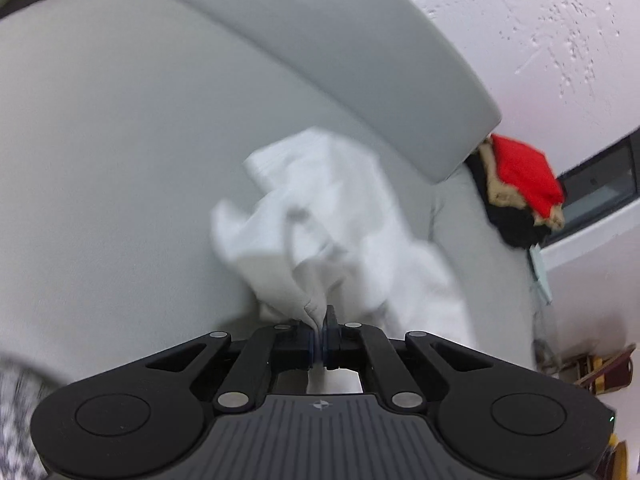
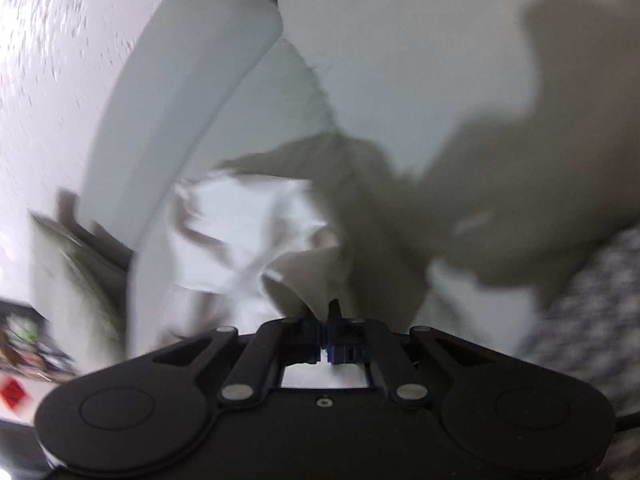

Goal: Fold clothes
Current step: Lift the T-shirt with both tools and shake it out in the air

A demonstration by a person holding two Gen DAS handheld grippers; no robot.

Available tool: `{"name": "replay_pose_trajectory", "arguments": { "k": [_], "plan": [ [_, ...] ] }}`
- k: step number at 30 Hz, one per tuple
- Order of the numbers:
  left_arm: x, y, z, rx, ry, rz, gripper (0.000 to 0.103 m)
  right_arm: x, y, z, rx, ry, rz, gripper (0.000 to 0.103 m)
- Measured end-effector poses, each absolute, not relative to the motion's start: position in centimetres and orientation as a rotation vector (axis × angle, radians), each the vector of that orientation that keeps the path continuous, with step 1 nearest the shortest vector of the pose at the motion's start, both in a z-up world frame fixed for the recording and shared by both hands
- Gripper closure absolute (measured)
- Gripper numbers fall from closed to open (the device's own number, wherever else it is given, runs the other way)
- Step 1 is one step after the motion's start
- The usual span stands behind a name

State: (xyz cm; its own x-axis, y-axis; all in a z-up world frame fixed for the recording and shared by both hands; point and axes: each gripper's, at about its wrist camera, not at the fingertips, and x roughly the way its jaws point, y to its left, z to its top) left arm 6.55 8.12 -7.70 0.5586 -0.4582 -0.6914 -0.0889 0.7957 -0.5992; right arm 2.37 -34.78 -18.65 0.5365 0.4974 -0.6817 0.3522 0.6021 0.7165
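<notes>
A crumpled white garment (image 1: pixel 328 216) lies on a pale grey sofa seat (image 1: pixel 120 160) and hangs up toward the camera. My left gripper (image 1: pixel 322 320) is shut on a bunched fold of its edge, the cloth pinched between the black fingers. In the right wrist view the same white garment (image 2: pixel 256 224) is blurred and partly in shadow. My right gripper (image 2: pixel 326 316) is shut on another fold of it, and the fabric rises in a peak from the jaws.
The grey sofa backrest (image 1: pixel 360 60) runs behind the garment. A pile of red, tan and black clothes (image 1: pixel 520 184) sits at the sofa's far end by a white textured wall (image 1: pixel 560 20). A speckled black-and-white fabric (image 2: pixel 592 300) lies at the lower right.
</notes>
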Motion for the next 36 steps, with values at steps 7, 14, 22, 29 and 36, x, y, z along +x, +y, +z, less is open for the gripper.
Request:
{"name": "replay_pose_trajectory", "arguments": {
  "k": [7,14,22,29,36],
  "plan": [
    [9.3,8.9,10.3,-0.654,0.623,-0.280,0.102,8.1,-35.0,-2.5,1.025,0.646,0.227,0.101],
    [1.2,12.5,18.1,-0.775,0.279,-0.343,0.103,1.3,-40.1,8.0,1.020,0.319,0.247,0.101],
    [-6.3,11.8,23.4,-0.710,-0.010,-0.353,0.103,-7.1,-38.5,14.0,0.945,0.132,0.359,0.101],
    [-3.5,11.9,23.3,-0.673,0.052,-0.329,0.103,-7.7,-37.8,17.2,0.864,0.072,0.369,0.101],
    [12.5,10.5,15.6,-0.554,0.407,-0.109,0.103,7.0,-35.1,10.3,0.778,0.325,0.228,0.101]
  ]
}}
